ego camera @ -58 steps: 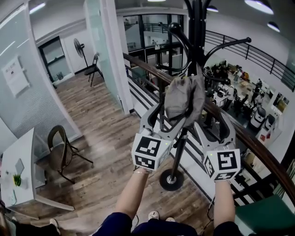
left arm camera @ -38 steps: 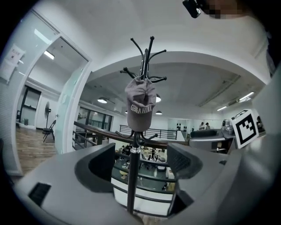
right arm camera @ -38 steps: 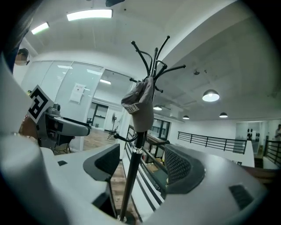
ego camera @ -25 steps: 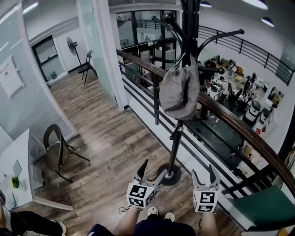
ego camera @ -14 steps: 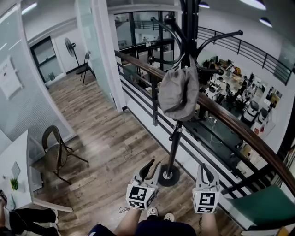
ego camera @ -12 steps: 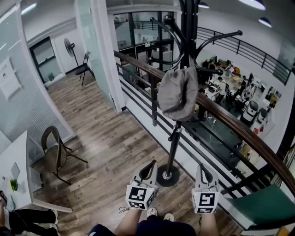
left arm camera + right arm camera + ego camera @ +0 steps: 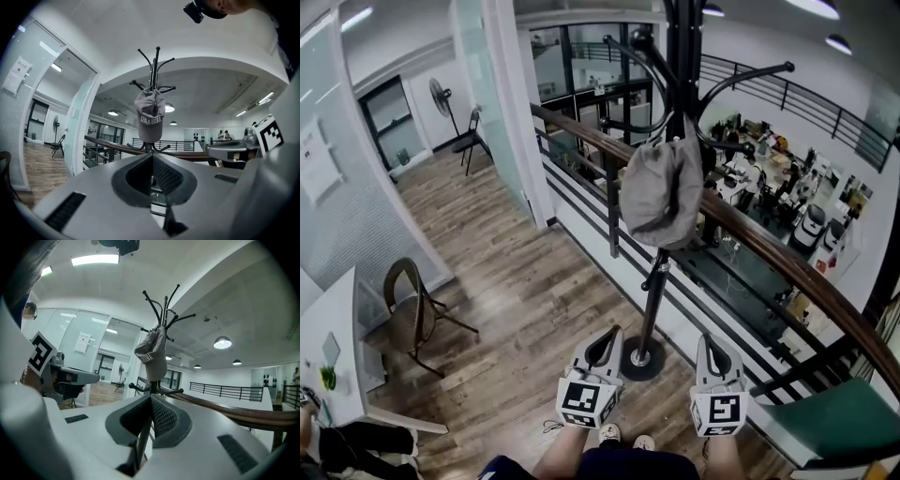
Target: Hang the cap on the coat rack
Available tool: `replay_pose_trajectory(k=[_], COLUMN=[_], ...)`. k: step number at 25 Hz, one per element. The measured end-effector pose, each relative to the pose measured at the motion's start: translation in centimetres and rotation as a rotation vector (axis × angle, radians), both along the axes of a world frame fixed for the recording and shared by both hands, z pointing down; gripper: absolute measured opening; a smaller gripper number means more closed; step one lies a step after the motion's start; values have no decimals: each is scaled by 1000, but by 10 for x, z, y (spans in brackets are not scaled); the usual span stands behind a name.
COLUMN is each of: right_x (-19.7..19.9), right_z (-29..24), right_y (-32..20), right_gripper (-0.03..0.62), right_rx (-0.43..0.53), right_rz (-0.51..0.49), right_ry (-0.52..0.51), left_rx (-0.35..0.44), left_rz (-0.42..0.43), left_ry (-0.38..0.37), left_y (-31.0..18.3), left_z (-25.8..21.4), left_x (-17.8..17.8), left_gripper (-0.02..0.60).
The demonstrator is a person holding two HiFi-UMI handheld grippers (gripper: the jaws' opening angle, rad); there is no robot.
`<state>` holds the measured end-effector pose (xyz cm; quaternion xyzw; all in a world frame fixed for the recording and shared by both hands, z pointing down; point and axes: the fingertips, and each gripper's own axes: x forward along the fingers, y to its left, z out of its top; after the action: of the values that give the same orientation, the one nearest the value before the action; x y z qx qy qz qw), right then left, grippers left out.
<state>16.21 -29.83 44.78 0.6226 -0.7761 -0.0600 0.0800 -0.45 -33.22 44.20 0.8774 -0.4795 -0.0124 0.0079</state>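
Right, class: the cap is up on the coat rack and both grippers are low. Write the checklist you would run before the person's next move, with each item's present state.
1. Cap hangs high on the coat rack: ok.
2. Left gripper lets nothing ride along: ok. Its jaws have just been closing and meet with nothing between them.
3. Right gripper likewise: ok. Its jaws have just been closing and are shut with nothing between them.
4. Both grippers stand apart from the cap and the rack: ok, they are low and close to the person.
5. Rack stands upright on its base: ok.
6. Cap is seated firmly on its hook: cannot tell, because the cap covers the contact.
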Motion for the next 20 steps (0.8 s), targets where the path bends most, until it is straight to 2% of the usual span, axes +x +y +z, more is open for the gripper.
replay_pose_trajectory(k=[7,13,20], right_x=[1,5,10], right_z=[2,-2,0], right_y=[-3,-4,-6], right_gripper=[8,8,8], right_rx=[9,4,7], right_rz=[12,4,11], right_ry=[30,-12,20], left_rx=[-39,-6,-7], left_rz=[13,-5,-6], left_ry=[-18,-12,-7], left_y=[2,-3,-6], left_z=[5,3,2], left_x=[7,4,6], left_gripper=[3,3,3])
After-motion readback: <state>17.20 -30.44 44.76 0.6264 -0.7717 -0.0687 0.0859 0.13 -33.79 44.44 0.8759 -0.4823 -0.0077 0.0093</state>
